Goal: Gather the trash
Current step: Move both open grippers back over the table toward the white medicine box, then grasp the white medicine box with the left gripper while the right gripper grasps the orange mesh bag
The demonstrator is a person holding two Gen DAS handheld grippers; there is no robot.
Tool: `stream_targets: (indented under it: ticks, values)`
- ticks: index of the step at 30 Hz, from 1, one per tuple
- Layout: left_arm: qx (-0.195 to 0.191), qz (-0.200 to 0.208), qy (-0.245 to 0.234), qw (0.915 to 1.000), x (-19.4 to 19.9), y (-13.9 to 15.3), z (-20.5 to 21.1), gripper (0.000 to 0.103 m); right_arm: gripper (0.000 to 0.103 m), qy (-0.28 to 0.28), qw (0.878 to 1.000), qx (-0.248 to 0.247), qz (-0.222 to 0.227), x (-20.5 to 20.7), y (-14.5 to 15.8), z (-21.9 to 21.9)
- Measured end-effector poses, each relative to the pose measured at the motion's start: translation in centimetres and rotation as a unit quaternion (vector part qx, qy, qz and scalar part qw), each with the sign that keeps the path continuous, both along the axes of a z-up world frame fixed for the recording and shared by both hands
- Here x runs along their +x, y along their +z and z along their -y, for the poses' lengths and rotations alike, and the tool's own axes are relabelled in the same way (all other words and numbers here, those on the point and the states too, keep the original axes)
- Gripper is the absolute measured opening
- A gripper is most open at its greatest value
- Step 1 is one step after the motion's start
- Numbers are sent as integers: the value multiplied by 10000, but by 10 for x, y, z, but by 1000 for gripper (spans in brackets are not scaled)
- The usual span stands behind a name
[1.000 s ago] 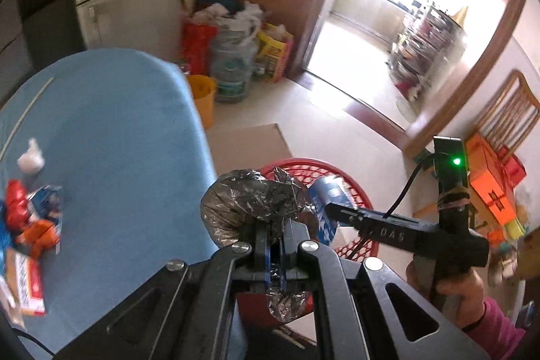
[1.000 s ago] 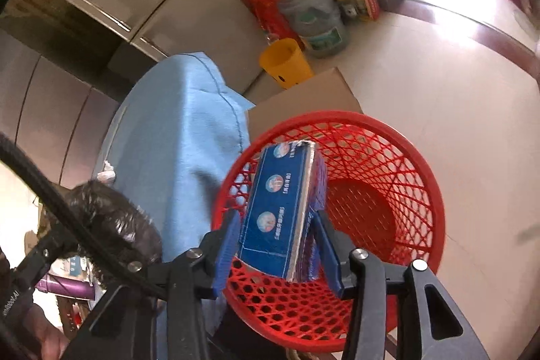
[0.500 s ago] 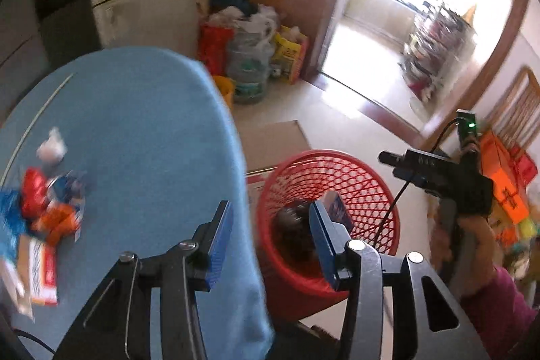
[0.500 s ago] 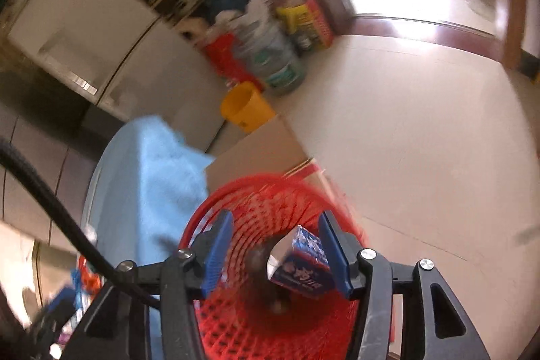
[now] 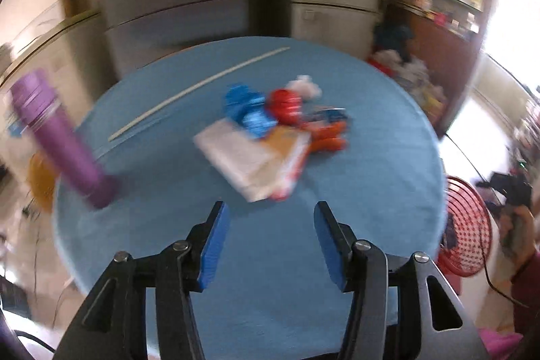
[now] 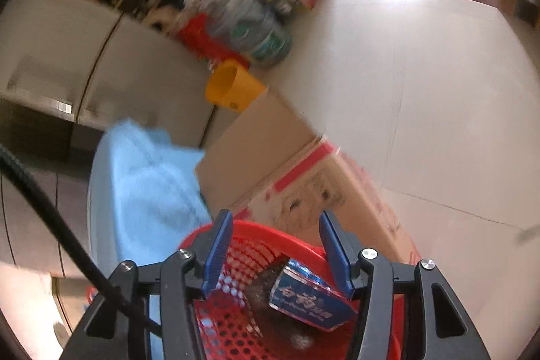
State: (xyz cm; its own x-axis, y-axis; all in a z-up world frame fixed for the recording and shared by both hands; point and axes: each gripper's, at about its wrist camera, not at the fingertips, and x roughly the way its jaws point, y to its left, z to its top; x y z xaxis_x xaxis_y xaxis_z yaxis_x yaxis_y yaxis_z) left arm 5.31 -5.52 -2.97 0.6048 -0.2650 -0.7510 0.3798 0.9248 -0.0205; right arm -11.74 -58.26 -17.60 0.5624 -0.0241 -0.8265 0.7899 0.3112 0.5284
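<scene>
Blue carton (image 6: 312, 301), white lettering too blurred to read, lies in red basket (image 6: 236, 323) w/ foil wad (image 6: 266, 287); right gripper (image 6: 275, 250) part-open, empty; left gripper (image 5: 270, 242) just opened, nothing btwn jaws; wrapper pile (image 5: 270, 134) at 12 on blue table (image 5: 371, 157); purple bottle (image 5: 57, 140) at 10.

Bare blue tablecloth (image 5: 270, 258) lies open between the near edge and the trash pile (image 5: 270, 137) at the middle. The left side is blocked by a purple bottle (image 5: 60, 137). Beside the table, the red basket (image 6: 243, 258) mouth is partly filled by a blue box (image 6: 310, 292).
</scene>
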Motion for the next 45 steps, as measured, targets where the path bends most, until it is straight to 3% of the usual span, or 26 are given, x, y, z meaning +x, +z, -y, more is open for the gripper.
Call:
stream_targets:
  ticks: [3,6,9,13,15,18,21,26,30,32,35,38,45]
  values:
    - [-108,-112,299,9994,7,-6,-27,54,58,279,9994,-79,-183,-1,1,-28]
    - [-301,-240,374,9986,15,-9,-33,54,58,433,9962,-525,-543,-1,9,-41]
    - [-495,-420,362,9972,30,-13,-32,58,58,127,9940,-952,-515,-1,32,-40]
    - [-626,-584,458,9953,52,-17,-19,65,58,325,9814,-1894,-1,26,92,-60]
    - [-735,-754,551,9929,67,-21,-13,65,58,807,9763,-1964,426,49,113,-82]
    - [-877,-1042,689,9883,91,-31,1,65,58,1700,9638,-1809,969,88,129,-122]
    - [-962,-1319,841,9830,110,-40,12,65,58,2657,9429,-1510,1324,134,129,-168]
    - [-1063,-1566,1015,9767,129,-51,21,65,56,3587,9144,-948,1619,198,117,-229]
    - [-1254,-1831,1164,9681,138,-63,17,65,45,3836,9077,-711,1547,236,99,-257]
    - [-1324,-1933,1187,9649,140,-69,14,64,45,3805,9090,-703,1549,251,92,-263]
    - [-1399,-2037,1176,9618,140,-76,9,53,40,3853,9080,-365,1606,268,80,-271]
    - [-1513,-2035,1076,9613,138,-76,4,51,35,4052,9015,-193,1506,282,66,-289]
    - [-1428,-2046,830,9648,116,-75,-16,48,31,4649,8777,319,1121,251,46,-304]
